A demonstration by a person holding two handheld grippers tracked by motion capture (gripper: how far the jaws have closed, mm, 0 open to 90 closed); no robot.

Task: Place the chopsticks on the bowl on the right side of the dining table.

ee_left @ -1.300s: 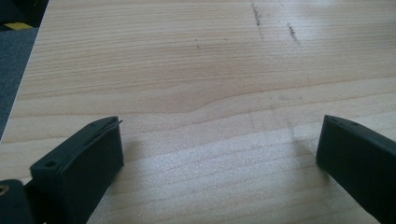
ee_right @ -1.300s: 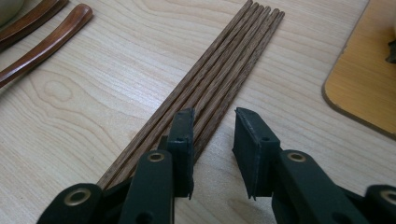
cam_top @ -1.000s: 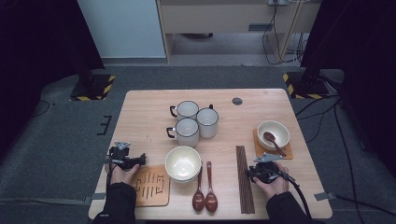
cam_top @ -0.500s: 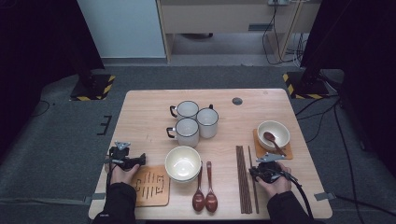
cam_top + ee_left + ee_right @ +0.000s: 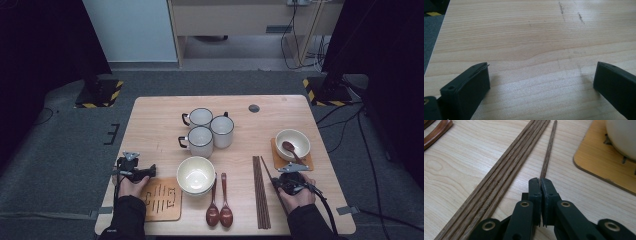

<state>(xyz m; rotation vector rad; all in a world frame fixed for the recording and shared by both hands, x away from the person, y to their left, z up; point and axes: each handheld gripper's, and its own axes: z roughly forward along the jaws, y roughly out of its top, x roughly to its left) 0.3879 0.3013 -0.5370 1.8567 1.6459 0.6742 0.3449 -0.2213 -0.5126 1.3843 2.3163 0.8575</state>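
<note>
Just left of the bowl's coaster, the right tongs, which have just been closing, are clamped on the near end of a single chopstick whose long axis runs straight ahead beside the chopstick bundle, while the left tongs stand apart over bare surface.

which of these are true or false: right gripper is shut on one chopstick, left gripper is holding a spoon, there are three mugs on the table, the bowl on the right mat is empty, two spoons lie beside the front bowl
1. The right gripper is shut on a single chopstick: true.
2. The left gripper holds a spoon: false; its jaws stand open over bare table.
3. Three mugs stand on the table: true.
4. The bowl on the right mat is empty: false; a spoon lies in it.
5. Two spoons lie beside the front bowl: true.
</note>
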